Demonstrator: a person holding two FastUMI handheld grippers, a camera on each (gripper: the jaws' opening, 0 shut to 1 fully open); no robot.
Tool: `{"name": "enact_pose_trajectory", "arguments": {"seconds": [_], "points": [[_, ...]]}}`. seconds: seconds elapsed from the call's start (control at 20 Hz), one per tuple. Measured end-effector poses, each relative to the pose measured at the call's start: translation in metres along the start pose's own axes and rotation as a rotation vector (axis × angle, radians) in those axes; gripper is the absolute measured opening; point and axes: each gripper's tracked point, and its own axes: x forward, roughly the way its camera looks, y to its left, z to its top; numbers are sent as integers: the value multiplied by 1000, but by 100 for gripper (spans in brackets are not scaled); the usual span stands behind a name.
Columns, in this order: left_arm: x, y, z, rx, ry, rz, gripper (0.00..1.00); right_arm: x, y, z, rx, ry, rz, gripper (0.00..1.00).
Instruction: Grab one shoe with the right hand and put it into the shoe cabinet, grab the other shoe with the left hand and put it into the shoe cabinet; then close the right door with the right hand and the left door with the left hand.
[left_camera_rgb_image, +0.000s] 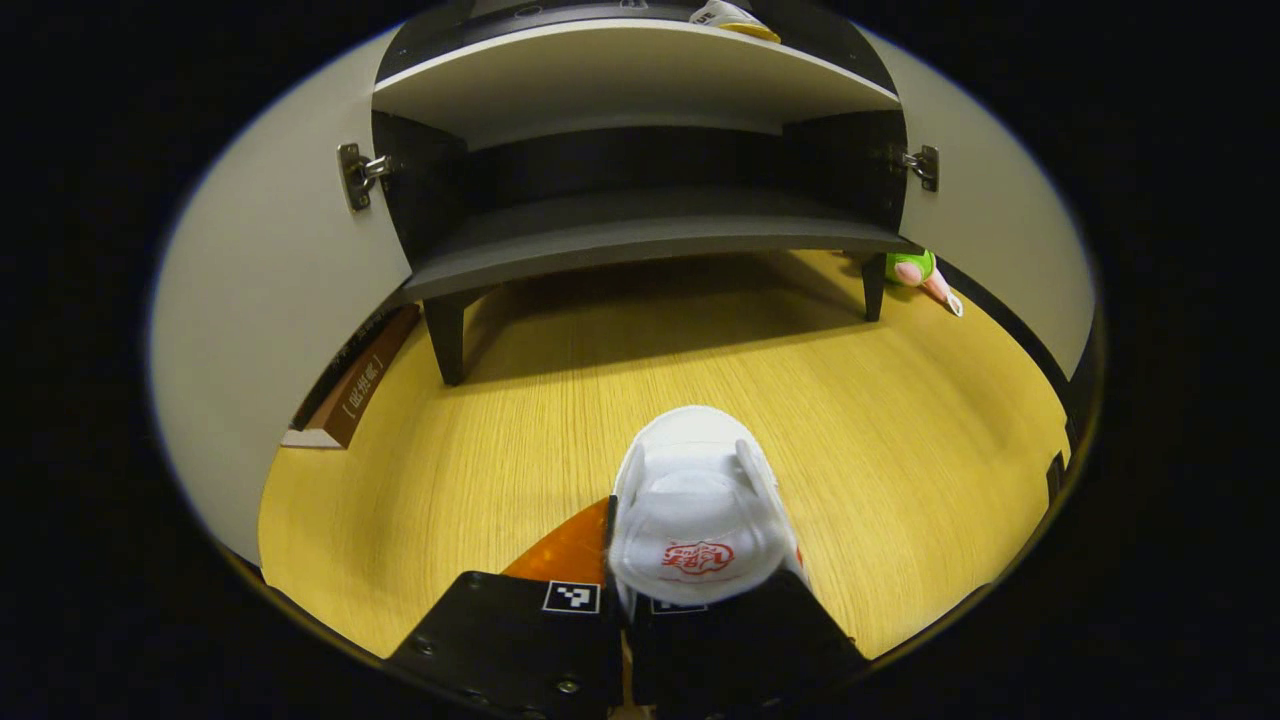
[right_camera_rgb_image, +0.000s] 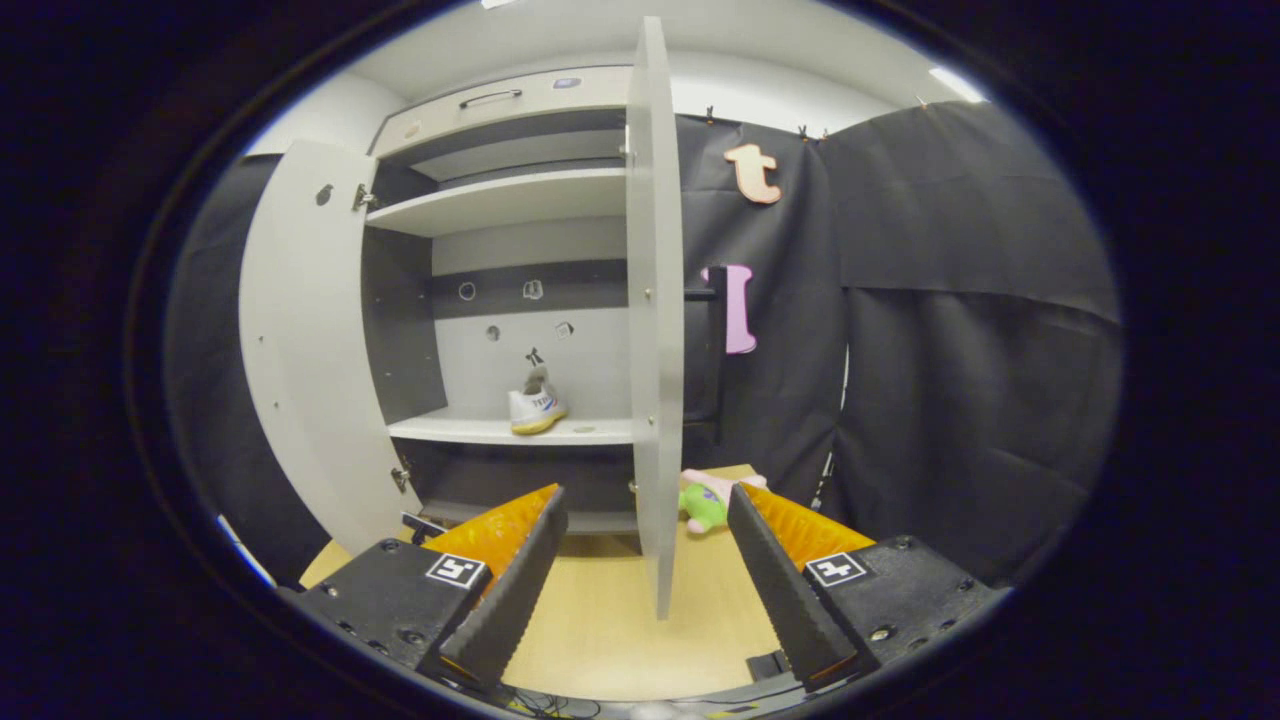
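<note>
A white shoe (left_camera_rgb_image: 690, 470) with a red logo on its heel sits between the fingers of my left gripper (left_camera_rgb_image: 700, 530), which is shut on it over the wooden floor, a short way before the shoe cabinet (left_camera_rgb_image: 640, 250). The other white shoe (right_camera_rgb_image: 536, 405), yellow-soled, stands on the cabinet's middle shelf (right_camera_rgb_image: 500, 430); its tip (left_camera_rgb_image: 735, 17) also peeks over the white shelf in the left gripper view. My right gripper (right_camera_rgb_image: 645, 560) is open and holds nothing, facing the cabinet from farther back. Both doors stand open: the left door (right_camera_rgb_image: 300, 340) swung wide, the right door (right_camera_rgb_image: 655, 320) edge-on.
A green and pink plush toy (right_camera_rgb_image: 705, 500) lies on the floor by the cabinet's right leg, also seen as the plush toy (left_camera_rgb_image: 920, 272) in the left gripper view. A brown box (left_camera_rgb_image: 355, 395) lies by the left door. Black cloth walls stand to the right.
</note>
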Motion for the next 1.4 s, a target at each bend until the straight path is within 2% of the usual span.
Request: {"name": "enact_pose_trajectory", "arguments": {"seconds": [0.2, 0.25, 0.35, 0.6, 0.7, 0.8, 1.1, 1.25, 1.4], "points": [[-44, 2, 51, -11, -78, 8, 15, 3, 13, 10, -13, -36, 44, 98], [-58, 3, 66, -4, -95, 12, 15, 4, 15, 13, -10, -43, 56, 100], [-81, 8, 99, 22, -137, 22, 15, 5, 19, 18, -12, -59, 75, 98], [-129, 20, 187, -26, -251, 31, 14, 1, 35, 31, -3, -90, 99, 100], [-147, 29, 225, -2, -311, 65, 15, 0, 36, 36, -4, -105, 99, 97], [-160, 35, 262, 0, -368, 101, 15, -1, 40, 41, 2, -114, 111, 100], [-156, 50, 351, -15, -478, 166, 14, 6, 43, 51, -31, -140, 133, 100], [-139, 56, 387, -17, -507, 184, 14, 10, 40, 53, -29, -137, 142, 100], [-113, 71, 422, -14, -528, 237, 14, 12, 34, 54, -58, -126, 133, 100]]}}
